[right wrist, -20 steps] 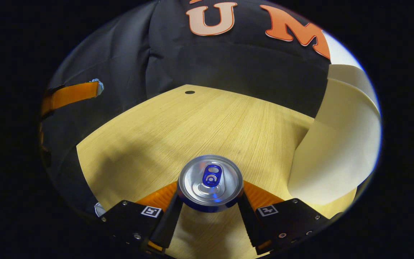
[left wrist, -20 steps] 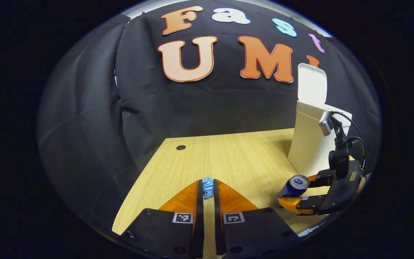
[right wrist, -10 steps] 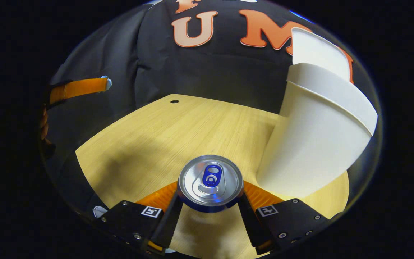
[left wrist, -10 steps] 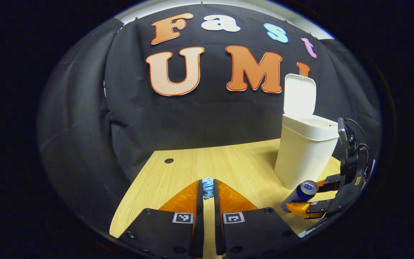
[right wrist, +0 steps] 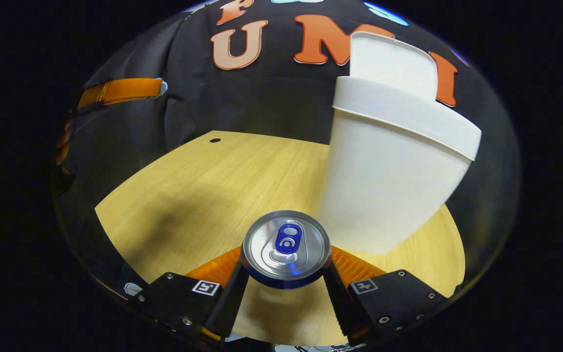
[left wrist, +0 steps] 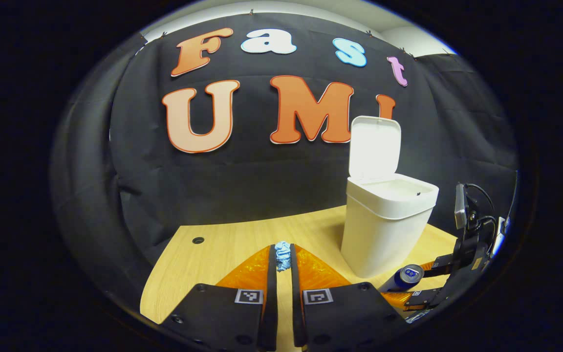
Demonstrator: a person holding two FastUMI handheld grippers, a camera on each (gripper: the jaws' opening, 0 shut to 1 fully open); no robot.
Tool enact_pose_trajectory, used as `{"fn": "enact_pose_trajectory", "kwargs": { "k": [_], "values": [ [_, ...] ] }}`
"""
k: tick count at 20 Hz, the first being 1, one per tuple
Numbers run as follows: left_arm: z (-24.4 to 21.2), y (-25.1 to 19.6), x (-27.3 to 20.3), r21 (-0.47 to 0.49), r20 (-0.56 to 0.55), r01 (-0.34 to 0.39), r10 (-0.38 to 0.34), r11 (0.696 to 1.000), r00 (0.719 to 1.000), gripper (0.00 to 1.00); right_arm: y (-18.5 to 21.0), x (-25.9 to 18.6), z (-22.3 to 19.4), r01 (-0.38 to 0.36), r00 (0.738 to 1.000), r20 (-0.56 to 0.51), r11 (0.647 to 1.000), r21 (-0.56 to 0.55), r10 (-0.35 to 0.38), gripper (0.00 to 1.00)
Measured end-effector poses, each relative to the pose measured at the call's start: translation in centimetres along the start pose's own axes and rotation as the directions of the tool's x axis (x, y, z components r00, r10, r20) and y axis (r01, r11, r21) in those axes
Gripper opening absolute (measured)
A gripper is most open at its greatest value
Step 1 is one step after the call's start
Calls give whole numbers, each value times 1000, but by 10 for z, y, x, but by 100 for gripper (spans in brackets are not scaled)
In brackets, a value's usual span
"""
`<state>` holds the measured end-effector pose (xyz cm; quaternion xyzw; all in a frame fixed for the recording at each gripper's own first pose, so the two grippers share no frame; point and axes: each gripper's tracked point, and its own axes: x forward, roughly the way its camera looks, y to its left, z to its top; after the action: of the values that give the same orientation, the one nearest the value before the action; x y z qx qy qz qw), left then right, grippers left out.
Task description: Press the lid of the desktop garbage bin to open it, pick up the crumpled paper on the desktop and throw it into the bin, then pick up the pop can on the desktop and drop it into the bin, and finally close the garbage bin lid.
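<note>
Left gripper view. Your left gripper: fingers nearly together, pinching the crumpled paper at the tips, above the desktop. Paper: light, soft, compressible; a tip pinch suffices, and it should fall freely once released. Garbage bin: ahead and to the right, lid raised upright, mouth exposed. Beside its base, your right gripper with the pop can.

Right gripper view. Your right gripper: fingers clamped on either side of the pop can, just under its top rim. Can: thin-walled, smooth, likely slippery and easily dented; grip the cylindrical wall firmly, not hard. The bin rises just right of the can.
</note>
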<state>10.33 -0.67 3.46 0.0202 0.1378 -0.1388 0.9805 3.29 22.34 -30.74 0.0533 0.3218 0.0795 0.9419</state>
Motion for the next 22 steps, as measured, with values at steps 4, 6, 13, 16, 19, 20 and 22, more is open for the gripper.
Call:
{"fn": "enact_pose_trajectory", "kwargs": {
  "k": [4,6,13,16,19,20,22],
  "values": [
    [19,-33,12,0,24,57,-57,998,998,16,-1,2,2,52,999,13,998,33,-52,81],
    [26,-51,18,1,35,83,-83,997,996,16,-2,0,-1,70,997,15,996,52,-71,81],
    [53,-107,41,-6,66,169,-168,986,984,16,-7,-2,1,121,992,26,988,99,-124,81],
    [65,-129,51,-10,80,203,-201,979,976,16,-8,-4,0,140,989,24,983,117,-144,82],
    [73,-151,61,-7,89,226,-225,974,970,16,-10,-4,-1,156,987,25,979,132,-160,82],
    [76,-156,65,-4,91,232,-230,973,969,16,-10,-5,-1,160,986,25,978,137,-165,81],
    [80,-169,72,-2,93,242,-241,970,966,16,-10,-6,-2,167,985,22,975,149,-172,81]
  ]
}}
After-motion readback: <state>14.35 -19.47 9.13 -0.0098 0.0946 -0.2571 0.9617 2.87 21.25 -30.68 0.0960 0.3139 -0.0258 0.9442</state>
